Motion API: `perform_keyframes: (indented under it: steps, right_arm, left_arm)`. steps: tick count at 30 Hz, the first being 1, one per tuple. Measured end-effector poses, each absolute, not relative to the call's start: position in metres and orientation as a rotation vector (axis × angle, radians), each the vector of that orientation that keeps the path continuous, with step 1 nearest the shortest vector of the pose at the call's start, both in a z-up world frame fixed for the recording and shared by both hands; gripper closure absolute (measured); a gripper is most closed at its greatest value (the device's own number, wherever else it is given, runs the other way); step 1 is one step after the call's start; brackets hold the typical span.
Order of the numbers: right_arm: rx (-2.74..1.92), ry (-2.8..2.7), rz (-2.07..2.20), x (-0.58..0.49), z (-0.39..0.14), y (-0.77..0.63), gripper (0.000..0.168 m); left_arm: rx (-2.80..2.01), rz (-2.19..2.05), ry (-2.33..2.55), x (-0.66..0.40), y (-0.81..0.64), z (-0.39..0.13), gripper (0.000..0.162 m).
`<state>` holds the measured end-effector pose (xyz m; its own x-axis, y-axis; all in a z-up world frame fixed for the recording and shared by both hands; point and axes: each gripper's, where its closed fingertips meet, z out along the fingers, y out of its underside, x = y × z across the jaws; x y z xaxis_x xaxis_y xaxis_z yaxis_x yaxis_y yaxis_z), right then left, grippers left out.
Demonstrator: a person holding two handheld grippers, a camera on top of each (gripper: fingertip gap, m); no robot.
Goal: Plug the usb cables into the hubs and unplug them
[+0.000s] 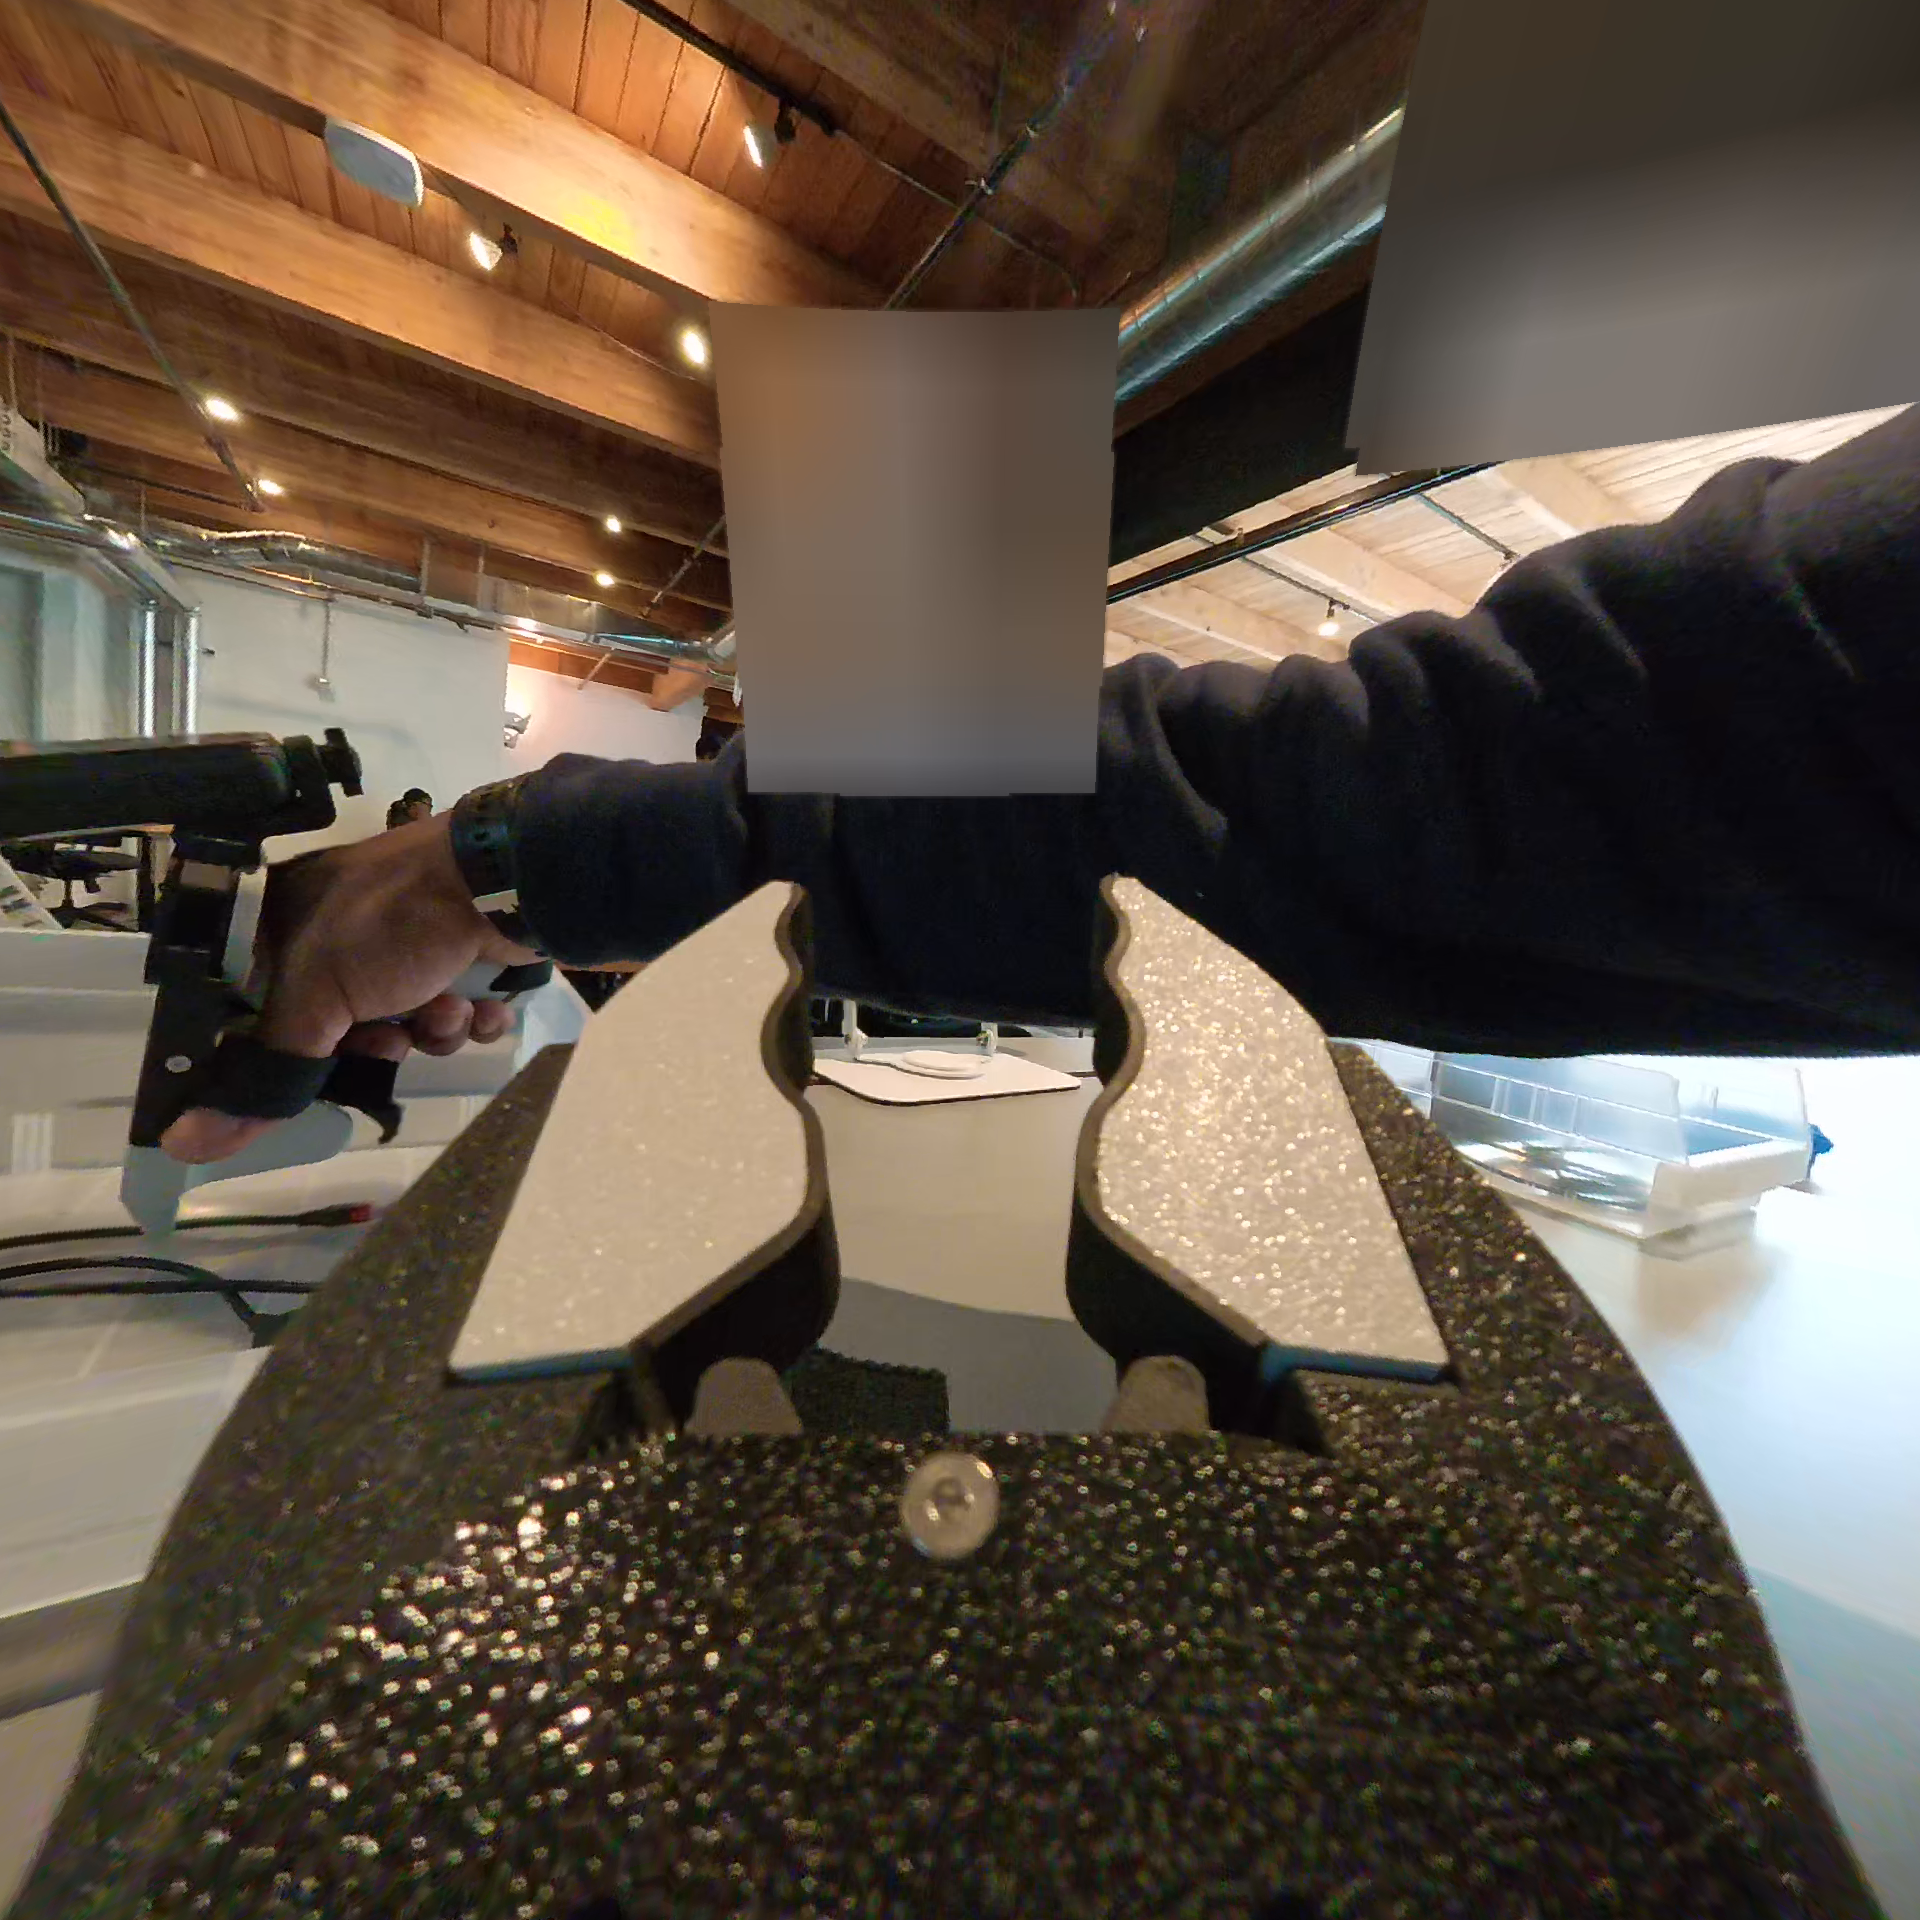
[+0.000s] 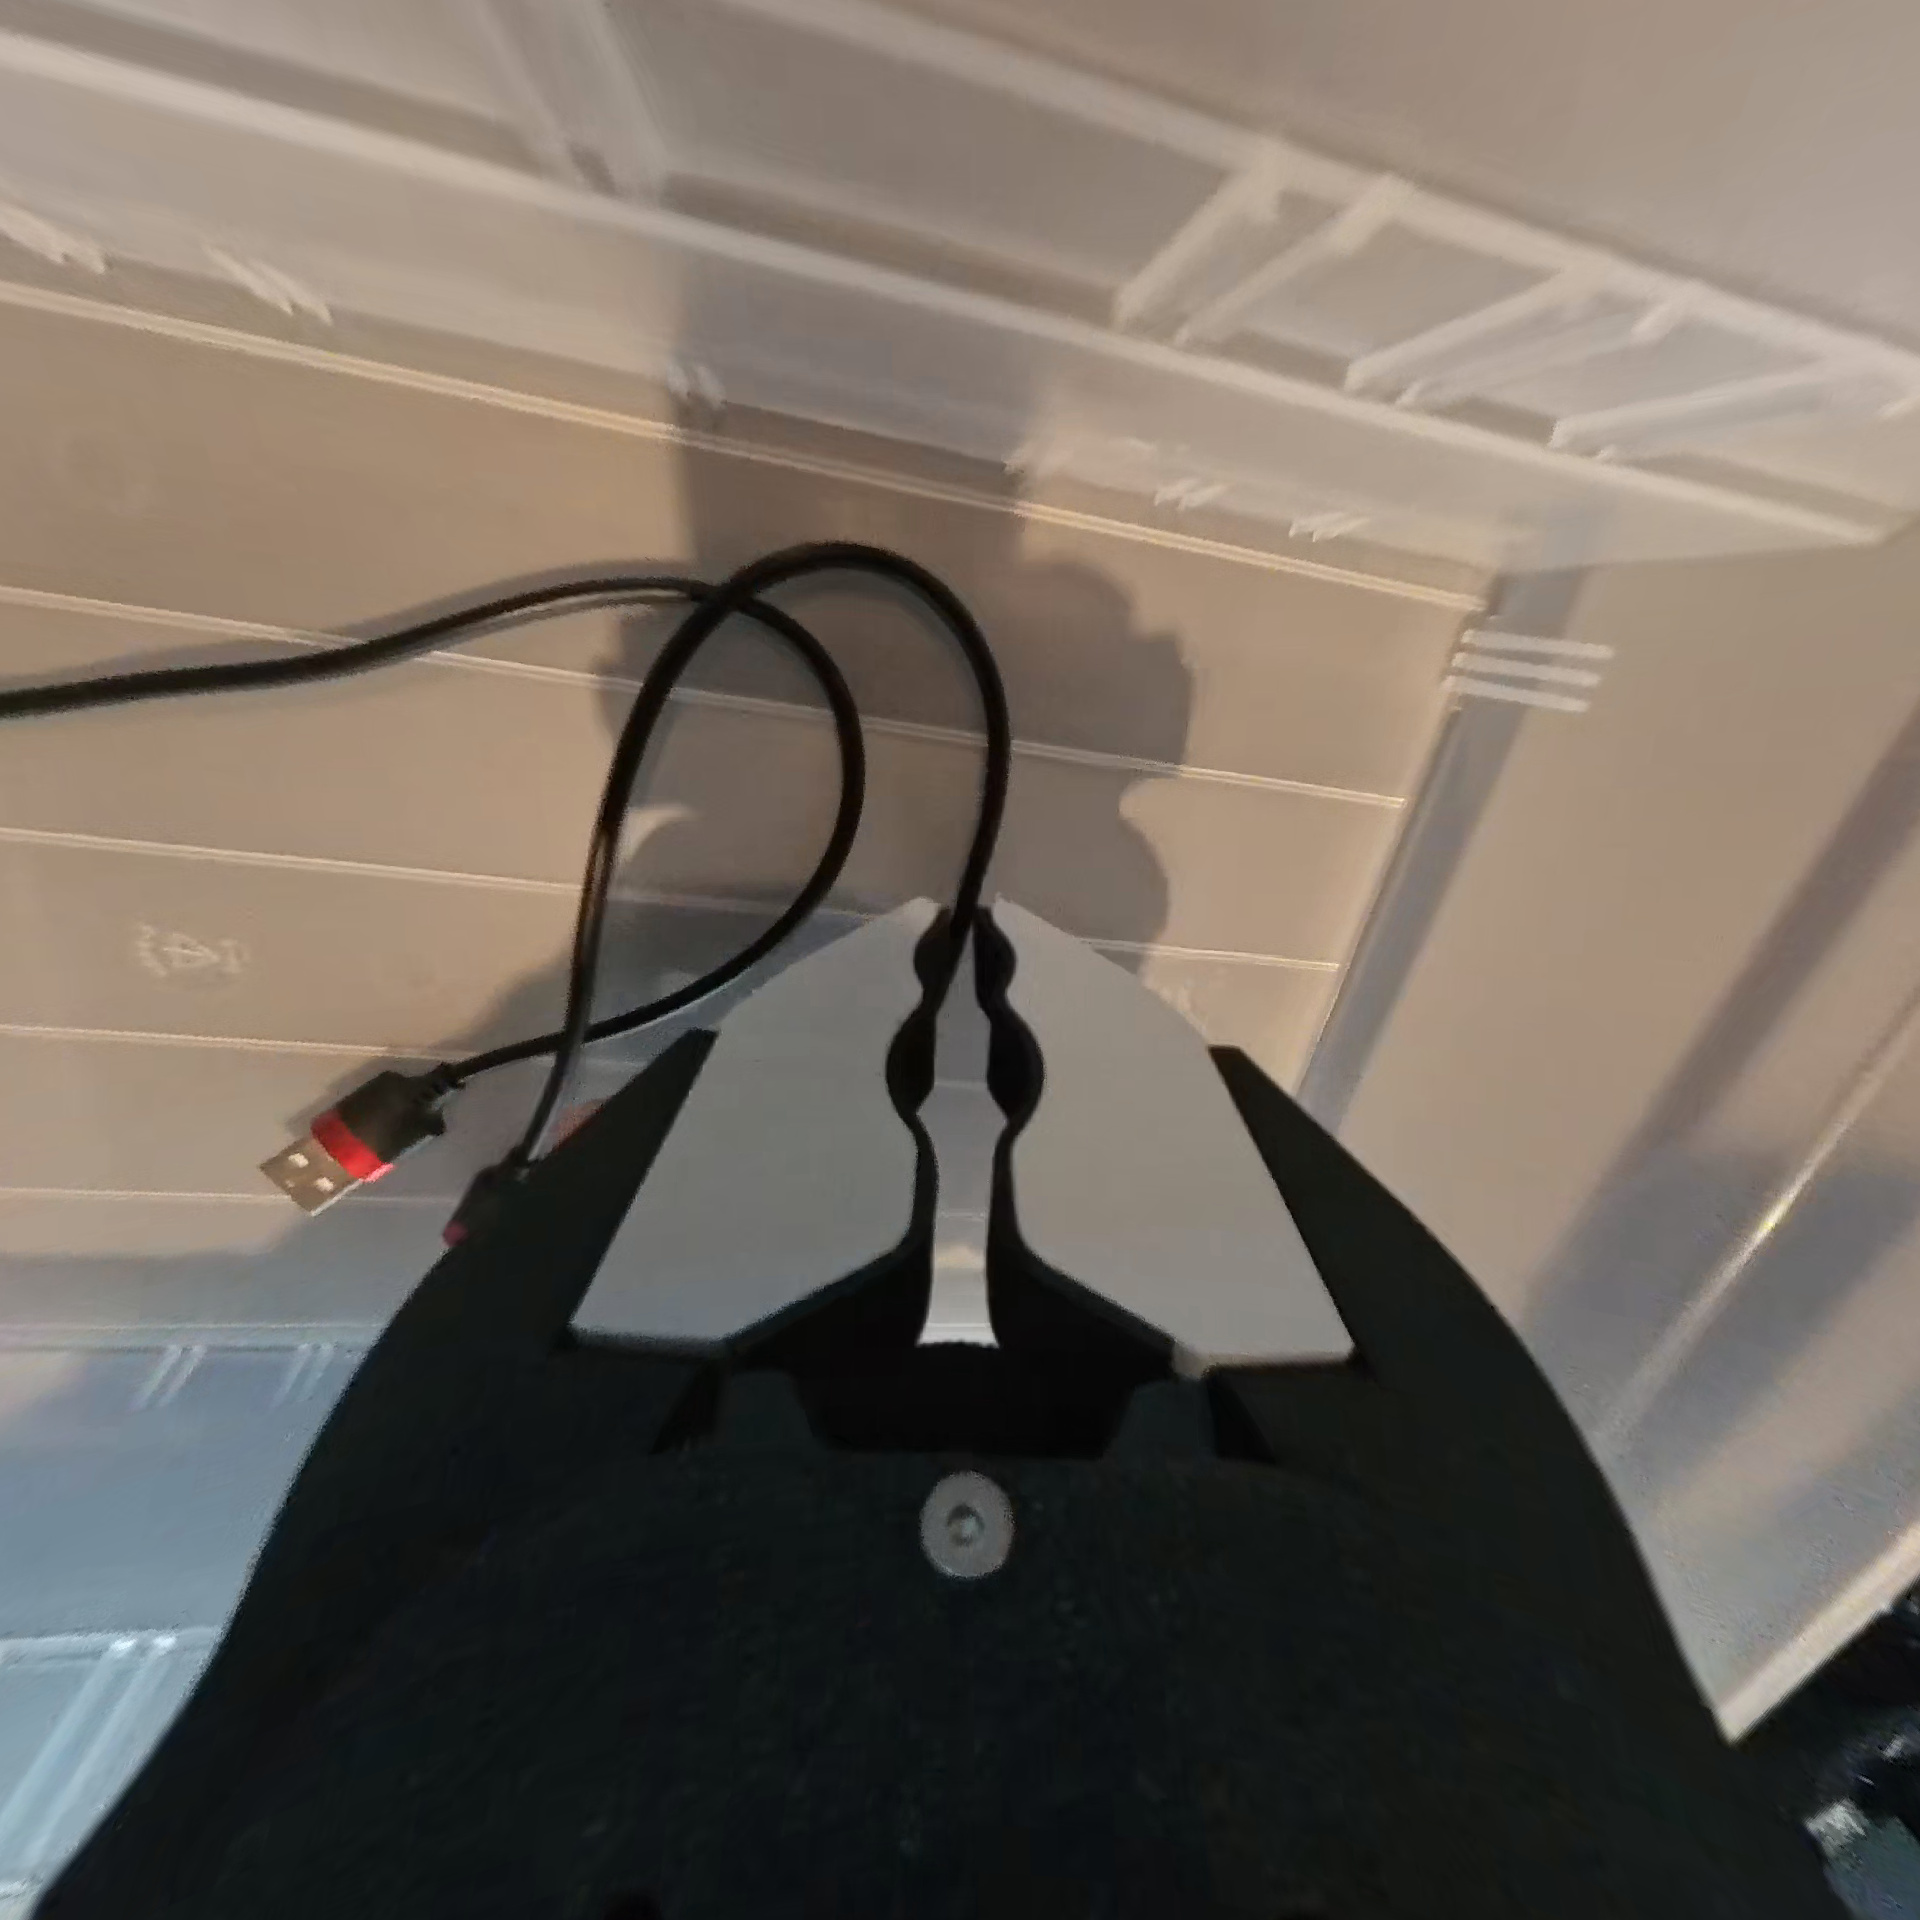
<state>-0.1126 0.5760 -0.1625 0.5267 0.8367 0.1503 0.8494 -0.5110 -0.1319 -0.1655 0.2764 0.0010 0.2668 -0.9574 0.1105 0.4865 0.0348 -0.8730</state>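
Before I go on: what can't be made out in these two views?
- Hubs: in neither view.
- Second red connector: right wrist view, mostly hidden behind the right gripper body.
- Black cable: pinched at the fingertips; its far end runs off the left edge.
- Left gripper: open and empty, pointing at a sleeve.

Black usb cable looped in an arch, pinched at the fingertips. Red-collared USB-A plug unplugged, hanging free at left. 2nd plug partly hidden.
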Motion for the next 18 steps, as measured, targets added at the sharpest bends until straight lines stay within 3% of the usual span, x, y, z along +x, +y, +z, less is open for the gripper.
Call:
perform_keyframes:
  steps: [10,18]
  right_arm:
    - [-2.524,-1.443,-0.237,-0.108,-0.148,0.573,0.166]
    - [-2.085,-1.258,-0.068,-0.133,-0.035,0.538,0.166]
  left_arm:
    - [-0.979,-1.253,0.572,-0.17,0.279,0.002,0.113]
    - [-0.991,-1.269,0.571,-0.169,0.28,0.0,0.115]
